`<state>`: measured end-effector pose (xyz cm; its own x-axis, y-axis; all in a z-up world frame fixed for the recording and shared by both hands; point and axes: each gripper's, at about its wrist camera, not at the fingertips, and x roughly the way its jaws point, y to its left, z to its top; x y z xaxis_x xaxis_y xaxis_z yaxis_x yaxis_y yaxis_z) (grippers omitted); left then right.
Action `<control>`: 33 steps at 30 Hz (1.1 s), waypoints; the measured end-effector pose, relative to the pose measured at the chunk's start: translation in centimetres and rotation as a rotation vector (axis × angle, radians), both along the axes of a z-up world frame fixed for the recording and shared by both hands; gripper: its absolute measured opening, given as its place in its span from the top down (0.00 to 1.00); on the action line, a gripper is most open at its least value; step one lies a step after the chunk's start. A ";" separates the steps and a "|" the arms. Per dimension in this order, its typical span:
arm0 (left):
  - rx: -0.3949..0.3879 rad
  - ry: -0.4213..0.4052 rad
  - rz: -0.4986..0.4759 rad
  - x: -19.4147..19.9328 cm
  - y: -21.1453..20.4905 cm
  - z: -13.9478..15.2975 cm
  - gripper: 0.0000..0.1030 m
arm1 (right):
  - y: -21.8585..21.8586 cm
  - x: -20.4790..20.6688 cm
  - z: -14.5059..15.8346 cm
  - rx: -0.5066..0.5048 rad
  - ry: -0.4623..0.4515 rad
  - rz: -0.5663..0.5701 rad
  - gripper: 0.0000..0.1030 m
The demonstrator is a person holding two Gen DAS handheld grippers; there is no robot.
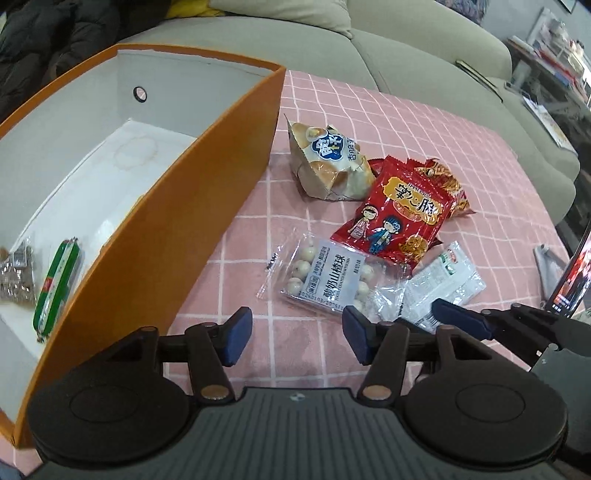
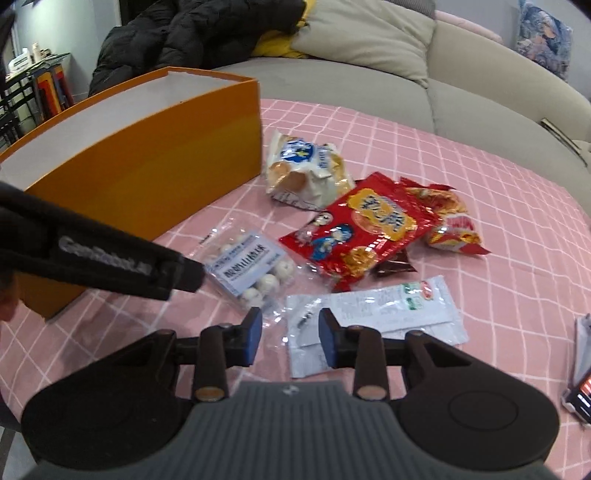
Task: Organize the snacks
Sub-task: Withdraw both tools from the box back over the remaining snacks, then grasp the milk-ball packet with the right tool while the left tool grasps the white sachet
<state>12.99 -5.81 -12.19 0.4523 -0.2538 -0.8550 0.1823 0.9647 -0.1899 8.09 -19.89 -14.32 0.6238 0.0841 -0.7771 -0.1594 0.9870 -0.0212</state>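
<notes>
An orange box [image 1: 207, 206] with a white inside stands left on the pink checked cloth; it also shows in the right wrist view [image 2: 147, 162]. Inside lie a green sausage stick [image 1: 57, 286] and a brownish packet [image 1: 14, 277]. On the cloth lie a clear pack of white balls [image 1: 328, 280] [image 2: 251, 269], a red snack bag [image 1: 399, 218] [image 2: 362, 229], a bread bag [image 1: 328, 162] [image 2: 306, 166] and a white sachet [image 1: 439, 288] [image 2: 373, 321]. My left gripper [image 1: 297, 334] is open and empty before the ball pack. My right gripper [image 2: 290, 338] is open over the sachet's near end.
An orange-red snack bag [image 2: 454, 225] lies behind the red one, with a dark wrapper [image 2: 395, 266] under it. A phone [image 2: 580, 395] lies at the cloth's right edge. A grey sofa [image 2: 369, 85] with a black jacket [image 2: 184, 33] stands behind the table.
</notes>
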 end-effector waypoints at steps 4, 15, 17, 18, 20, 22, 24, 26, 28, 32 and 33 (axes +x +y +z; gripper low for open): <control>-0.019 0.009 0.011 -0.3 -0.2 -0.1 0.36 | -2.3 0.1 0.4 0.009 -0.006 -0.095 0.70; 0.048 0.015 0.066 -0.4 -0.4 -0.3 0.43 | -3.0 4.2 -0.1 -0.041 -0.076 -0.069 0.69; 0.045 0.021 0.068 -0.4 -0.2 -0.5 0.44 | -2.4 4.7 -0.5 -0.051 -0.074 -0.045 0.69; 0.043 0.026 0.072 -0.3 -0.1 -0.6 0.44 | -2.1 4.6 -0.7 -0.049 -0.067 -0.030 0.69; 0.026 0.037 0.083 -0.3 0.2 -0.7 0.44 | -1.4 4.3 -1.1 -0.035 -0.046 0.001 0.69; 0.004 0.051 0.095 -0.2 0.5 -0.8 0.44 | -0.8 3.4 -1.3 -0.004 -0.026 0.036 0.69; -0.012 0.063 0.100 -0.2 0.6 -0.9 0.44 | 0.0 2.4 -1.6 0.028 -0.002 0.071 0.69; -0.019 0.072 0.101 -0.2 0.6 -1.0 0.43 | 0.7 1.6 -1.9 0.050 0.017 0.099 0.69; -0.023 0.075 0.101 -0.3 0.6 -1.0 0.43 | 1.3 1.1 -2.1 0.054 0.032 0.109 0.69; -0.028 0.073 0.102 -0.6 0.7 -0.8 0.43 | 0.8 0.4 -1.3 0.064 0.001 0.080 0.69; -0.027 0.073 0.103 -0.6 0.7 -0.8 0.43 | 0.4 0.5 -1.0 0.062 -0.014 0.070 0.69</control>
<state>12.35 -5.08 -12.97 0.4141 -0.2330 -0.8799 0.0676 0.9719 -0.2255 8.61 -19.50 -15.33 0.6253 0.1750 -0.7605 -0.2277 0.9730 0.0366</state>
